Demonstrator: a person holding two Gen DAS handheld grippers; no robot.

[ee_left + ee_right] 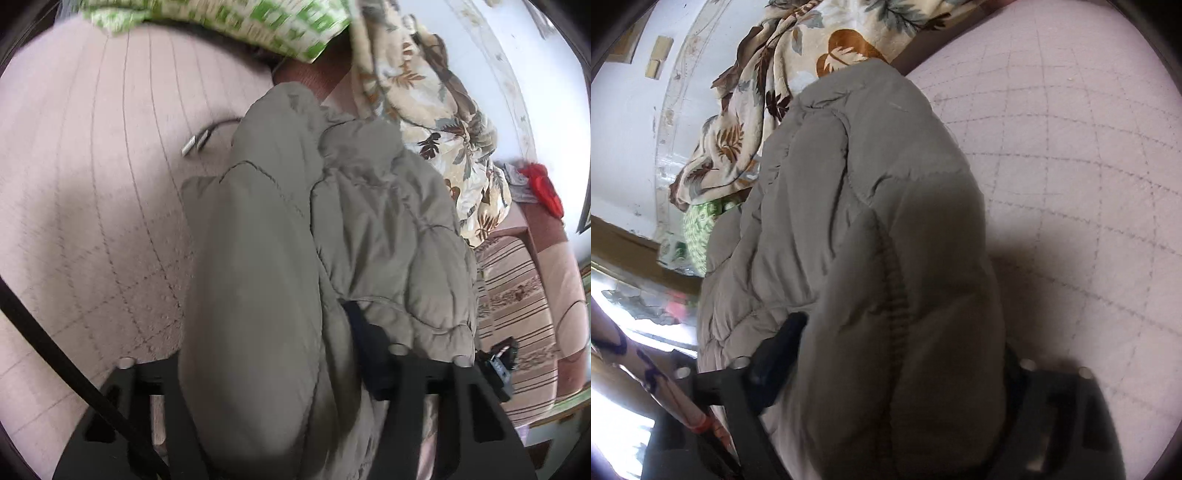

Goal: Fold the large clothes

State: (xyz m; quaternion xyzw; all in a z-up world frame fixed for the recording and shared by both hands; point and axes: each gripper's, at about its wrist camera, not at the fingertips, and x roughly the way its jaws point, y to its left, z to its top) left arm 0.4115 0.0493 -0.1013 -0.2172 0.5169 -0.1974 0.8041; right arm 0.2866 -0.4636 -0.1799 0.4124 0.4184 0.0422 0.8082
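Observation:
A grey-olive quilted puffer jacket (295,229) lies bunched over a pale pink quilted bed cover (92,184). My left gripper (273,350) is shut on a thick fold of the jacket; the padded cloth bulges out between its two black fingers and hides the tips. In the right wrist view the same jacket (871,221) fills the middle. My right gripper (897,350) is shut on another puffy fold; one dark finger (775,350) shows at the left, the other is mostly hidden by cloth.
A leaf-patterned cream blanket (436,110) is heaped beyond the jacket, against the white wall. A green-and-white pillow (229,22) lies at the bed's far end. A small cable (207,138) lies on the cover. A striped sofa (517,306) stands at the right.

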